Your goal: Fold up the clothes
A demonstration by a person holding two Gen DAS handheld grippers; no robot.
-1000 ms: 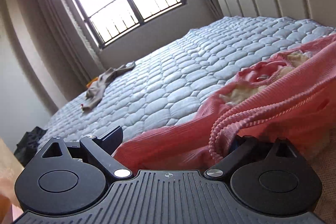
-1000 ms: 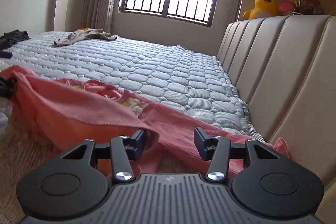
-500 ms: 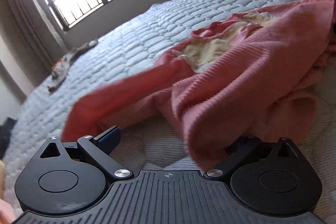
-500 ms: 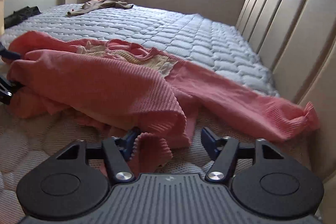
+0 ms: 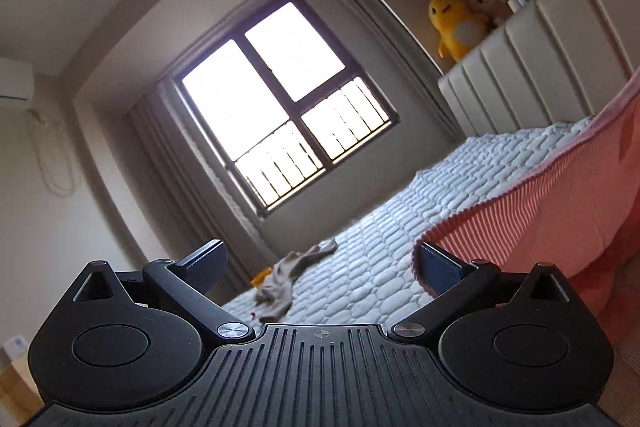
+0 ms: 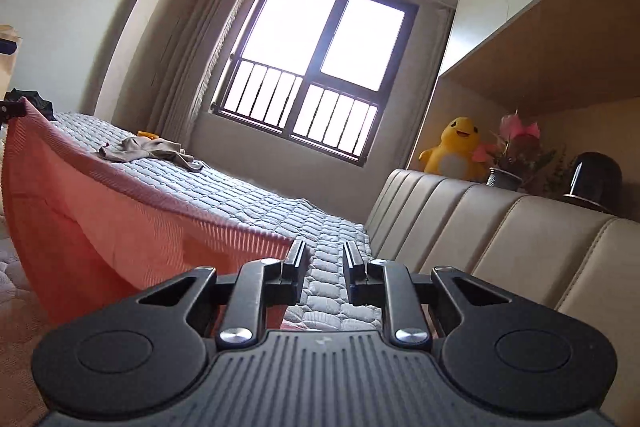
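Observation:
A pink ribbed knit garment (image 5: pixel 552 203) hangs stretched in the air between my two grippers, above the quilted bed (image 5: pixel 384 259). In the left wrist view my left gripper (image 5: pixel 320 263) stands wide open; the garment's edge hangs on the outer side of its right finger (image 5: pixel 438 267), nothing between the fingers. In the right wrist view the garment (image 6: pixel 120 223) spans from the far left to my right gripper (image 6: pixel 325 259). Its fingers are a narrow gap apart, nothing between them; the cloth's corner sits at the outer side of the left finger (image 6: pixel 296 259).
A grey garment (image 6: pixel 148 151) lies on the bed (image 6: pixel 256 203) near the window. The padded headboard (image 6: pixel 500 243) is on the right, with a yellow plush (image 6: pixel 456 147), flowers (image 6: pixel 516 147) and a dark jar on its shelf. Dark clothes (image 6: pixel 30 101) lie at far left.
Both grippers have risen and tilted up, lifting the pink garment off the bed so it hangs spread between them. The right gripper's fingers have closed to a narrow gap.

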